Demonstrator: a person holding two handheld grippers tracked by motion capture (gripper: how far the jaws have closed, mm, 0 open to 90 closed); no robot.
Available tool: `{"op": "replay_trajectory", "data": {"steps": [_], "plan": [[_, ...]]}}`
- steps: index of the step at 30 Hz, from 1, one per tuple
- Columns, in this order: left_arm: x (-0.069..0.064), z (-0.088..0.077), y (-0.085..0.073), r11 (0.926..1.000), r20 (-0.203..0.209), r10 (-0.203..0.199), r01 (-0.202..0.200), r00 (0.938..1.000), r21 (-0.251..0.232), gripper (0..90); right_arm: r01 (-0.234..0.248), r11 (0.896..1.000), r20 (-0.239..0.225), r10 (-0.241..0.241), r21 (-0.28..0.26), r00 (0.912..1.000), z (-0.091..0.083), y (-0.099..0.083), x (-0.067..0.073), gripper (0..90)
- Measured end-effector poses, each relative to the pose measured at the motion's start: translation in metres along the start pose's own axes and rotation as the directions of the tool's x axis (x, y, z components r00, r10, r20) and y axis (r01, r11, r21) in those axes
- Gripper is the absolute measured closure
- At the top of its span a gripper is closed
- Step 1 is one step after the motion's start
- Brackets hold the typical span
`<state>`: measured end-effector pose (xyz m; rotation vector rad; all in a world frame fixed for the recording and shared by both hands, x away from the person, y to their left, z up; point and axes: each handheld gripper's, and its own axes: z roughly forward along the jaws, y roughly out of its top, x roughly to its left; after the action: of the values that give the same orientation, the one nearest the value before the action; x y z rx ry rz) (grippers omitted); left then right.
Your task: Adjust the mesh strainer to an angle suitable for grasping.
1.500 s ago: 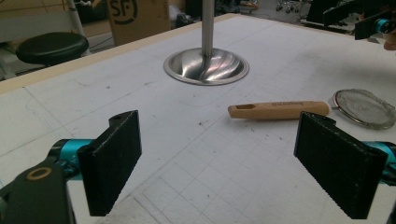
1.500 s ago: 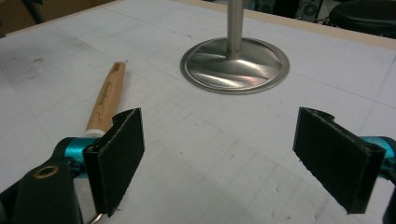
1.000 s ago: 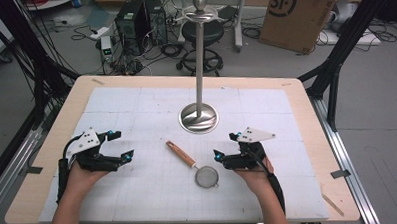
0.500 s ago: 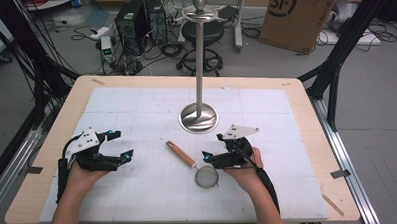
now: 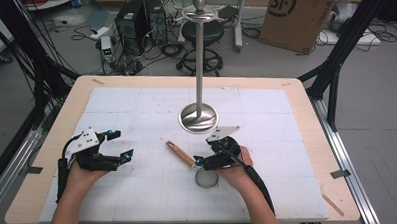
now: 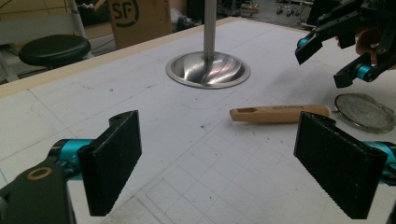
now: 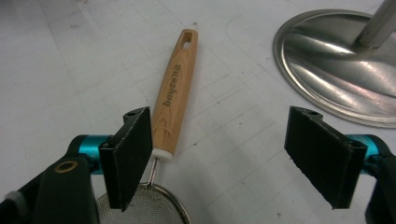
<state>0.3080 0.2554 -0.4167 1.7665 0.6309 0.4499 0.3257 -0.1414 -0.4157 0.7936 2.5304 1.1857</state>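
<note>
Right gripper [image 7: 219,156] wide open, nothing held, over strainer [image 7: 161,140] (wooden handle by its 9 o'clock jaw, mesh below). Stand base [image 7: 348,65] at 2 o'clock. Left gripper [image 6: 233,168] spread, empty, w/ strainer at 1 o'clock.

**Black grippers, teal joints, bare forearms**

Each hand-held gripper, left gripper [image 5: 118,147] and right gripper [image 5: 200,161], has a black frame, teal fittings behind ribbed black pads [image 6: 339,170], a grey three-cornered top plate, and a trailing black cable. The person's forearms are unsleeved.
</note>
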Motion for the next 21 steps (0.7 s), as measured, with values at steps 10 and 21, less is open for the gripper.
{"op": "replay_trajectory", "data": {"steps": [10, 21], "plan": [[0.000, 0.000, 0.000, 1.0000, -0.001, 0.000, 0.000, 1.0000, 0.002, 15.6, 0.059, 0.992, -0.055, -0.053, 0.114, 0.9971, 0.020, 0.009, 0.011, 38.5], [0.001, -0.001, 0.000, 1.0000, -0.003, -0.005, 0.005, 1.0000, 0.001, 15.7, 0.116, 0.971, -0.102, -0.096, 0.211, 0.9901, 0.037, 0.011, 0.020, 56.3]]}}
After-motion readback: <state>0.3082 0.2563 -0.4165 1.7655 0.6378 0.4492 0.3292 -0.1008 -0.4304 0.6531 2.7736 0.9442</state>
